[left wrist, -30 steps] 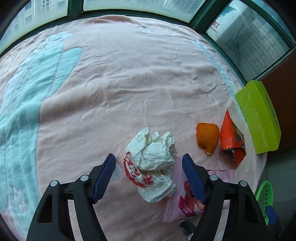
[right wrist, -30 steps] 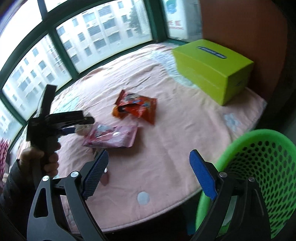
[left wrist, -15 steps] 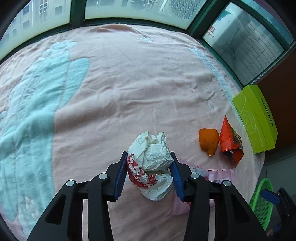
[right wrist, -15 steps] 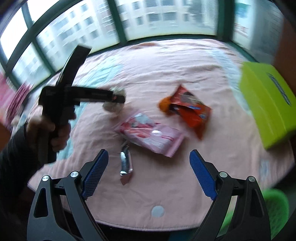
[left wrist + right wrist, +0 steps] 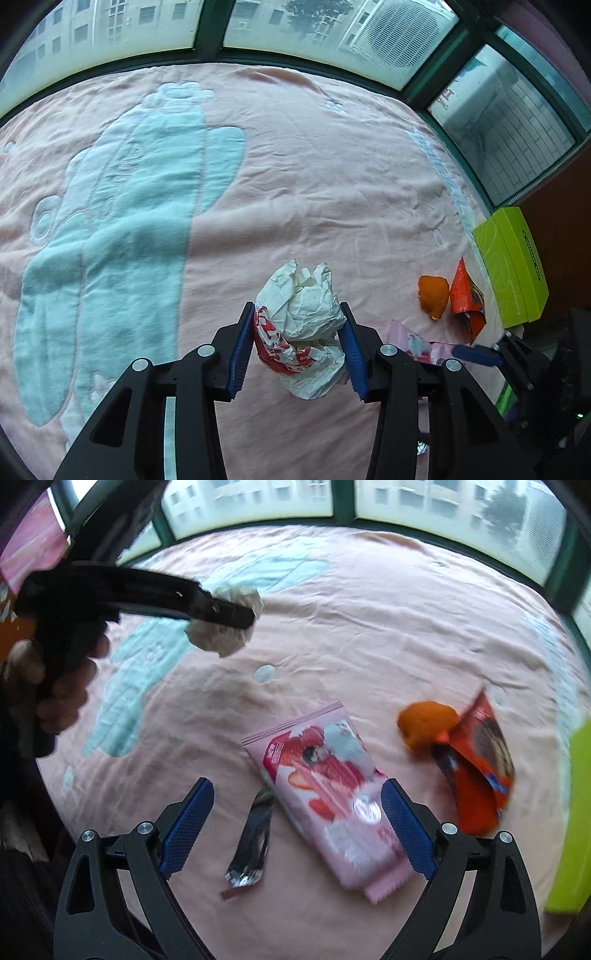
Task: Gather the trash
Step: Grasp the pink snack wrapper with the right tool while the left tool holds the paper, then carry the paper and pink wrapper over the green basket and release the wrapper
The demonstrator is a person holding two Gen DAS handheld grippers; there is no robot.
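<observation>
My left gripper (image 5: 297, 325) is shut on a crumpled white paper ball with red print (image 5: 301, 321) and holds it above the pink blanket; the right wrist view shows it too (image 5: 221, 627). My right gripper (image 5: 295, 812) is open and empty, low over a pink snack packet (image 5: 332, 794) and a silver wrapper (image 5: 251, 845). An orange peel (image 5: 424, 720) and an orange-red snack bag (image 5: 476, 760) lie to the right. The peel (image 5: 433, 295) and the bag (image 5: 466, 302) also show in the left wrist view.
A pink blanket with a pale blue figure (image 5: 122, 221) covers the round table. A lime green box (image 5: 513, 266) stands at the right edge, near the windows. A sliver of green basket (image 5: 503, 400) shows below the table's right side.
My left gripper closed on the paper ball and lifted it off the blanket. My right gripper swung left from the green basket to above the pink packet and silver wrapper.
</observation>
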